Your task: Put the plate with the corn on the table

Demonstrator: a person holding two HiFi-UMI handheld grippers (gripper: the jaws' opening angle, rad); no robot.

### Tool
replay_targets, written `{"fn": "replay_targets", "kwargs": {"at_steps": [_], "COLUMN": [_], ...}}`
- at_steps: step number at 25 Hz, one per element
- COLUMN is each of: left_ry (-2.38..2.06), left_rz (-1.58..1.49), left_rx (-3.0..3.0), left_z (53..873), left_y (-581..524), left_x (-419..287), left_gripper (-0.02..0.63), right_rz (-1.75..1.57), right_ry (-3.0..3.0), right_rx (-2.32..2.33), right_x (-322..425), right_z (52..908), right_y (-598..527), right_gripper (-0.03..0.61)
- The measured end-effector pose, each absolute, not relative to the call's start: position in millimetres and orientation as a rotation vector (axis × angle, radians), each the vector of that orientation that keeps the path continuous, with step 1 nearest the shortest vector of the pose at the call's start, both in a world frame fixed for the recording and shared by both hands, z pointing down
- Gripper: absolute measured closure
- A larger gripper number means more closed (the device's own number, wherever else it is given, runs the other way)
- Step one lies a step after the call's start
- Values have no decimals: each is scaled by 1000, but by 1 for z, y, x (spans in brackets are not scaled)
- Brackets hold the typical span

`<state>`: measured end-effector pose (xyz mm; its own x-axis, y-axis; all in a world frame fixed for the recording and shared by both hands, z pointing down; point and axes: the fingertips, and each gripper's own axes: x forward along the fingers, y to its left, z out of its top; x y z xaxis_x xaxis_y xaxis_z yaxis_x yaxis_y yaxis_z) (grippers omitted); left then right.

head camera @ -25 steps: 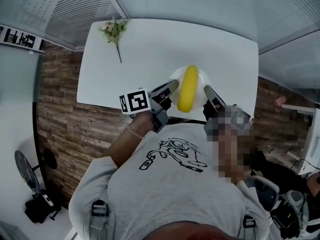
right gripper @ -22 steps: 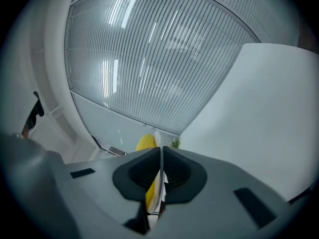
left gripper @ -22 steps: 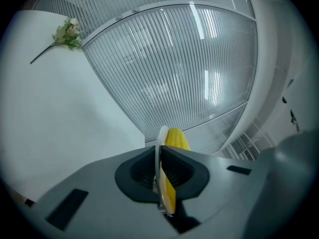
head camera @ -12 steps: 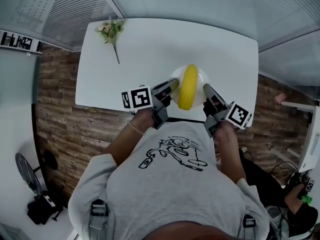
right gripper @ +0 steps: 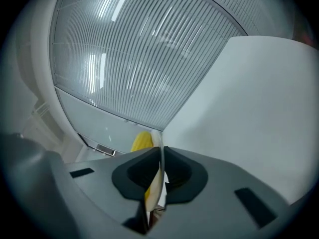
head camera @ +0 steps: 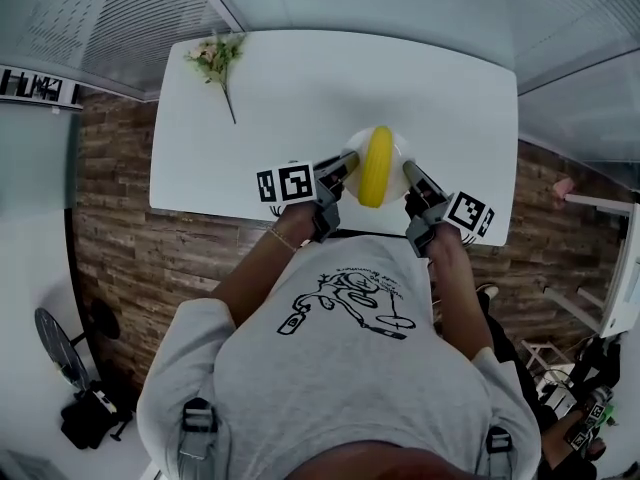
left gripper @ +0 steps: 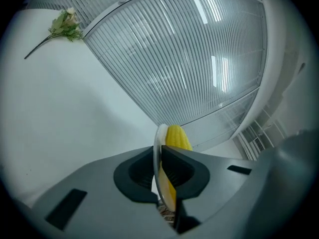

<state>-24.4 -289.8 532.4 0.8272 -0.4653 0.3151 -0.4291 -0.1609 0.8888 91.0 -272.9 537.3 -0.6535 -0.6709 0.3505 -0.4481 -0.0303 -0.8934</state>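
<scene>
The round white plate [head camera: 353,149] carrying the yellow cob of corn [head camera: 377,166] sits low over the near edge of the white rectangular table [head camera: 330,88], directly in front of the person; whether it fully rests on the surface cannot be told. The left gripper [head camera: 347,164] has its jaws pressed thinly onto the plate's left rim, while the right gripper [head camera: 409,174] is opening its jaws with the right rim between them. To finish this step well, both sides should probably let go only once the plate lies flat and clear of the table's edge. Each gripper should then draw straight outward, so the rim is not tipped and the cob does not roll. Counted: one plate, one cob, one table, two grippers, and one sprig of pale flowers with green leaves [head camera: 215,58] lying well apart at the far left corner.
</scene>
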Motion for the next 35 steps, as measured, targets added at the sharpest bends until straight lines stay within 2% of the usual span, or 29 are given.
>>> {"fn": "replay_targets", "kwargs": {"at_steps": [16, 35], "left_ry": [-728, -790], "left_rz": [128, 346], "left_rx": [1789, 1844], "left_z": [631, 704], "left_y": [-296, -302], "left_x": [-6, 7], "left_gripper": [572, 538], "right_rz": [-1864, -1926], "right_ry": [2027, 1947], "right_rx": [-1342, -1499], "right_x": [104, 117], "right_z": [638, 714], "right_y": [-280, -281], "right_gripper": [526, 514]}}
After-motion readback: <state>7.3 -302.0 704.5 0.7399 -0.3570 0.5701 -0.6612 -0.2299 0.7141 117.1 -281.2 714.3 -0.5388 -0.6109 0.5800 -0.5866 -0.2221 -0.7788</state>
